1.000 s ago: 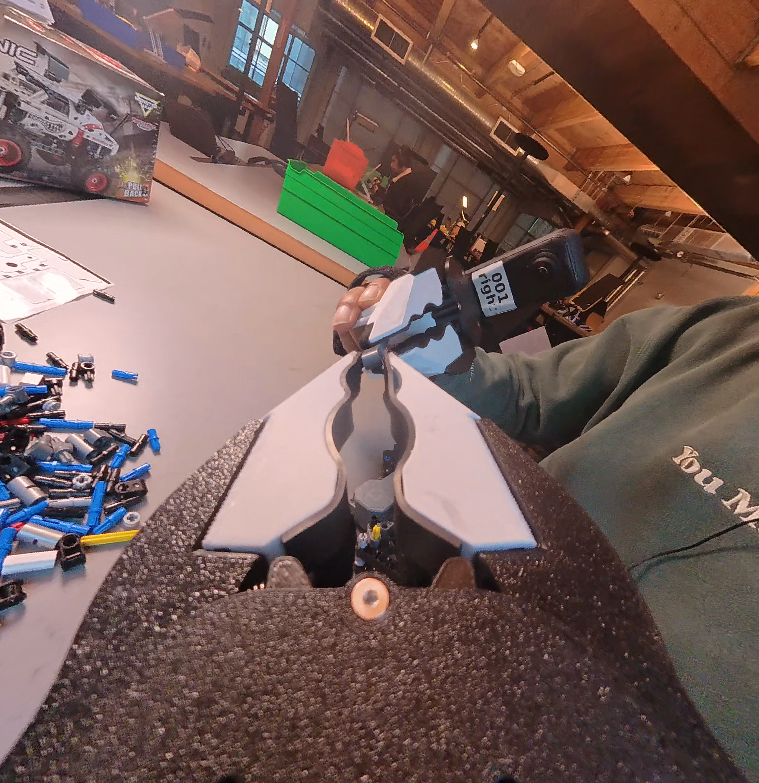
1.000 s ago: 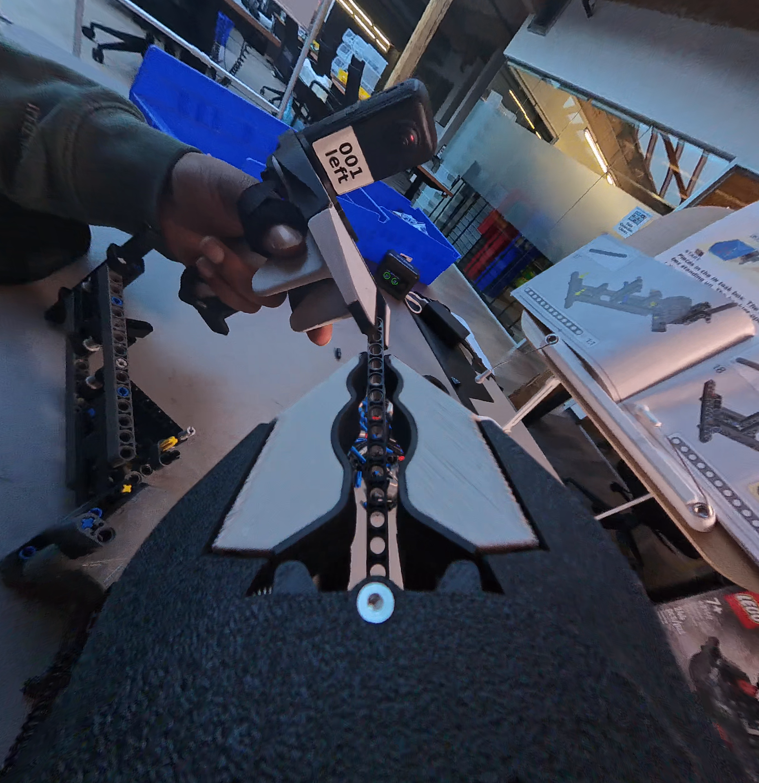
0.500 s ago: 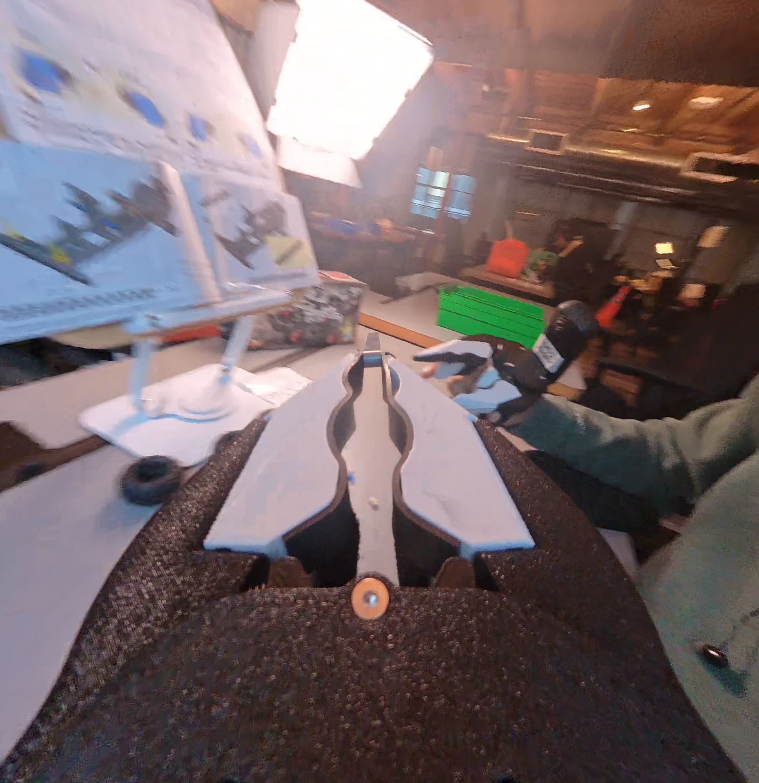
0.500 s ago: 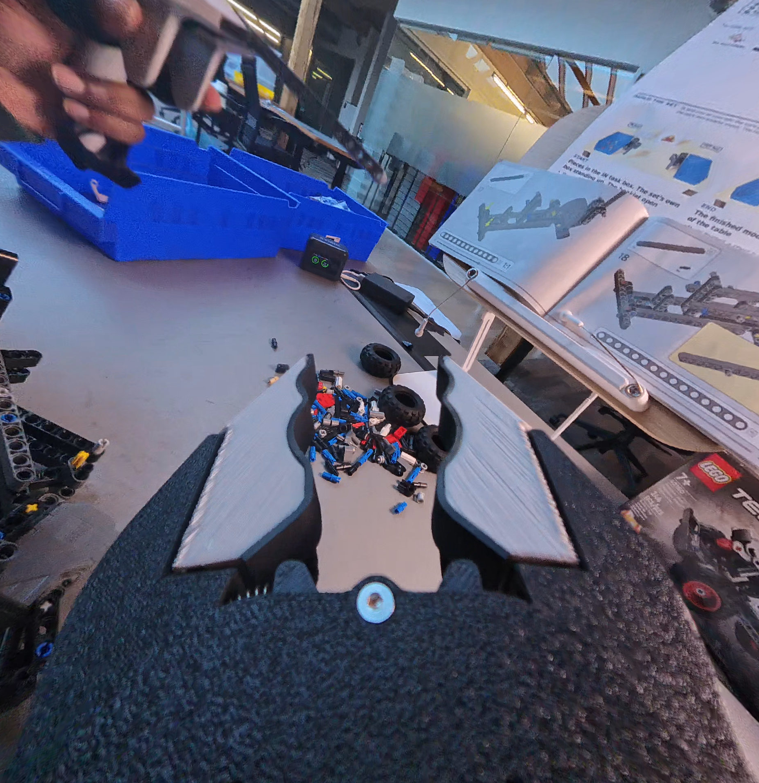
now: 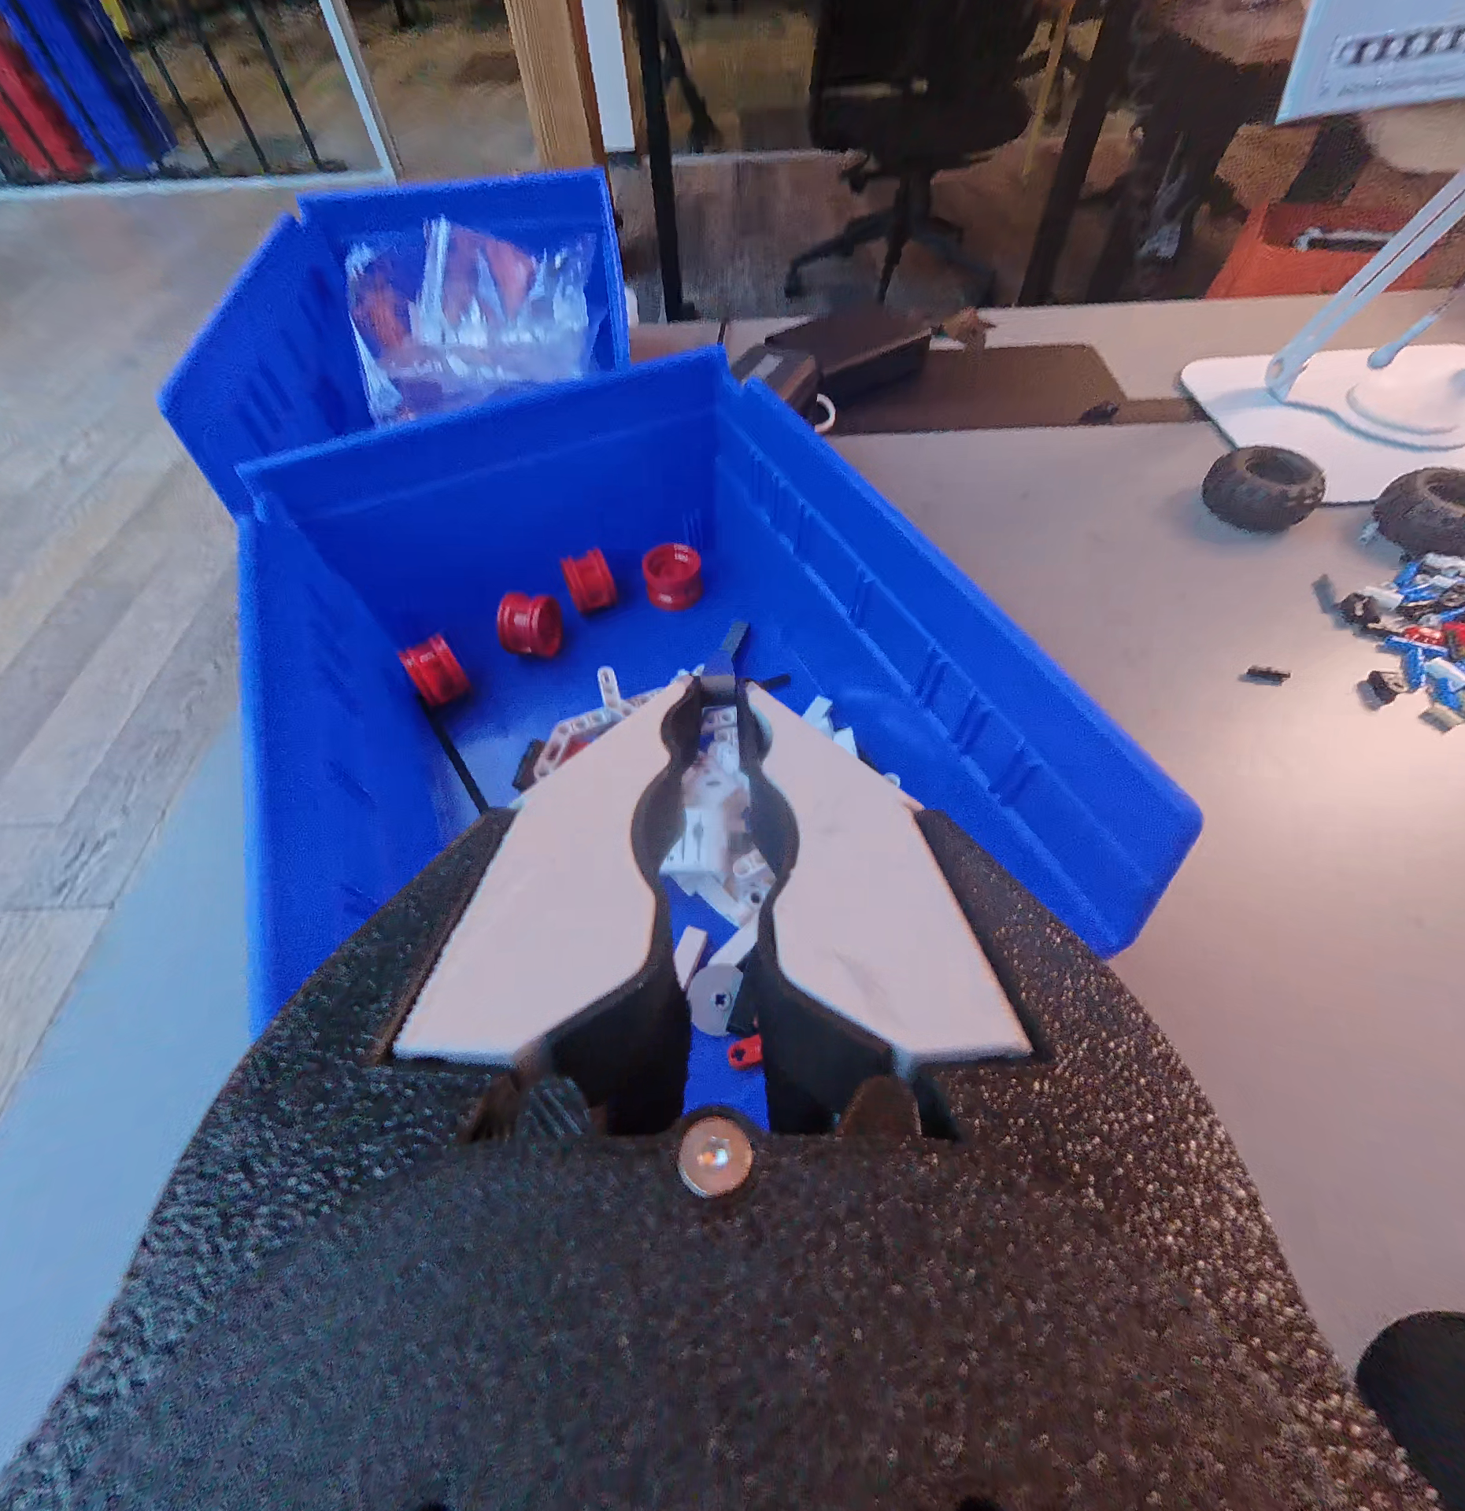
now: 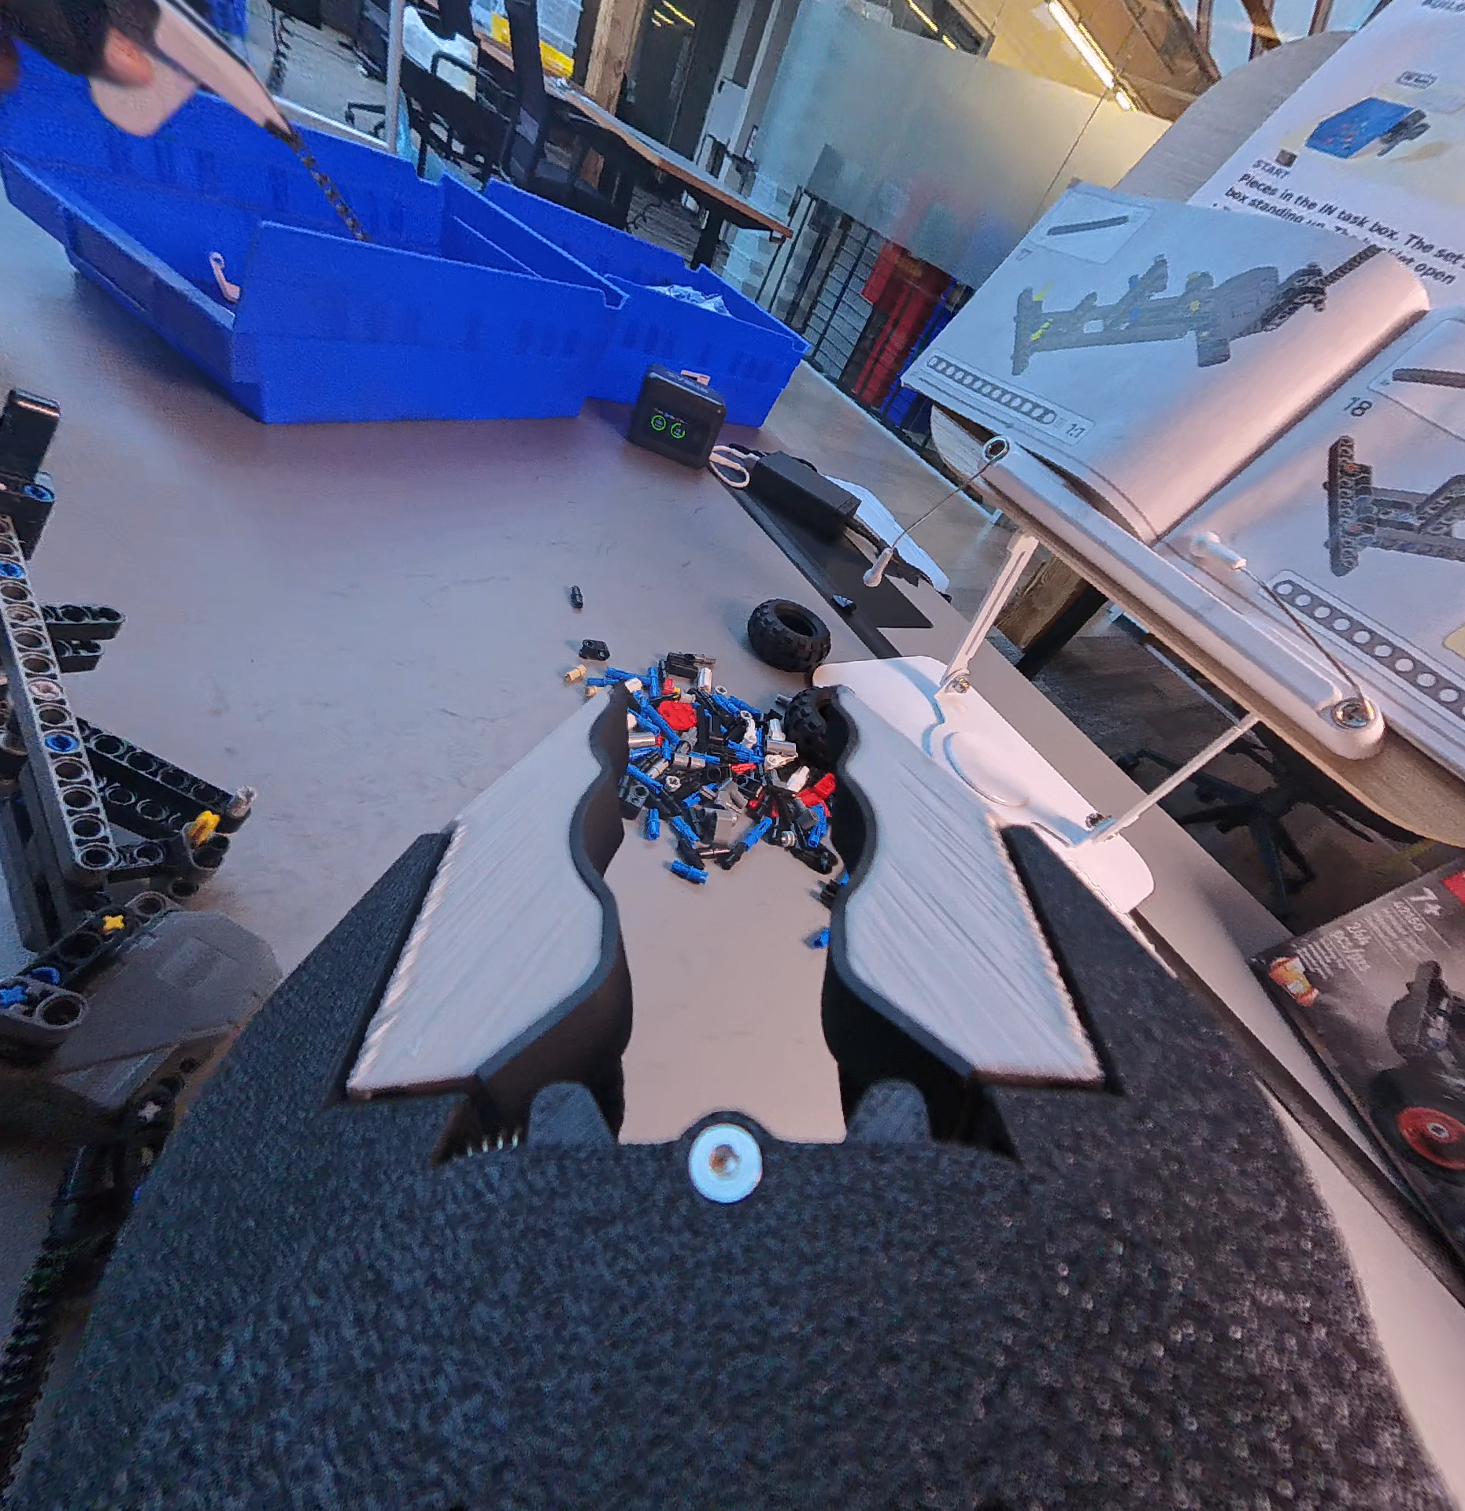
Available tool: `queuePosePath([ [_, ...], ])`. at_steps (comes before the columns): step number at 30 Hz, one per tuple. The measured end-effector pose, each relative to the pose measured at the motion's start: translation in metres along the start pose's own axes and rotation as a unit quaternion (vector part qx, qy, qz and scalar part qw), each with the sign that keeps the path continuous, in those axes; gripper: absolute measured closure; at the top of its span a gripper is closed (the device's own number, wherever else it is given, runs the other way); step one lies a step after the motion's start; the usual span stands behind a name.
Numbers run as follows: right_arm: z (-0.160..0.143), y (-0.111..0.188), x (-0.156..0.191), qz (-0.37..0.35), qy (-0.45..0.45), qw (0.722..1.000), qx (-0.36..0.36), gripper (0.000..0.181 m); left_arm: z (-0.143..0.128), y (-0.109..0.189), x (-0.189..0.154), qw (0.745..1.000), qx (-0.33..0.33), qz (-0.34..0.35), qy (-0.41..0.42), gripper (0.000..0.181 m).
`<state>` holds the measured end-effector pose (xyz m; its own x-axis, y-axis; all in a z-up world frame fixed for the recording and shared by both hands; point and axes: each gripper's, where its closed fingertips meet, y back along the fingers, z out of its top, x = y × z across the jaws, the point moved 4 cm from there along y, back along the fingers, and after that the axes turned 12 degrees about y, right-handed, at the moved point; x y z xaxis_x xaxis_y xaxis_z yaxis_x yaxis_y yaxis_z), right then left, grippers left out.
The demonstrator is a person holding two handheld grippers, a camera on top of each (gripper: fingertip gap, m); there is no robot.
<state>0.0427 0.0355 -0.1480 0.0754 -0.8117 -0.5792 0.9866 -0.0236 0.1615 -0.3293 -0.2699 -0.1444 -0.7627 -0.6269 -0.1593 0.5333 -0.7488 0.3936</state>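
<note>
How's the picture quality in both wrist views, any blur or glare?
Left wrist view: blue bin slightly motion-blurred, edges bent by the wide lens. Right wrist view: loose parts pile fairly sharp, the hand top left blurred, instruction booklet catching soft glare.

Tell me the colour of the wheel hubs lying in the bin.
Red wheel hubs, four in the blue bin; clearest in the left wrist view.

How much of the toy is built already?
Built: a black beam frame on the table. In hand: the left gripper pinches a long black beam over the blue bin; the right gripper hangs open. Left: loose small pieces, tyres and red wheel hubs lie unattached.
</note>
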Motion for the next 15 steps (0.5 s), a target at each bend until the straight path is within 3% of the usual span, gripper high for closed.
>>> queuePosePath([
  [4,-0.002,0.0,0.002,0.0,-0.001,1.0,0.006,0.135,-0.026,-0.017,0.002,0.998,0.063,0.009,0.018,0.173],
  [6,-0.004,0.0,0.001,-0.001,-0.006,1.0,0.009,0.135,-0.023,-0.018,0.0,0.997,0.067,-0.001,0.028,0.161],
  [10,-0.007,-0.001,-0.001,-0.004,-0.024,1.0,0.008,0.135,0.019,-0.006,-0.022,0.999,-0.018,-0.028,0.001,0.134],
  [15,-0.012,-0.002,-0.004,-0.014,-0.042,0.999,0.013,0.135,0.065,0.004,-0.1,0.981,-0.115,-0.136,-0.072,0.122],
])
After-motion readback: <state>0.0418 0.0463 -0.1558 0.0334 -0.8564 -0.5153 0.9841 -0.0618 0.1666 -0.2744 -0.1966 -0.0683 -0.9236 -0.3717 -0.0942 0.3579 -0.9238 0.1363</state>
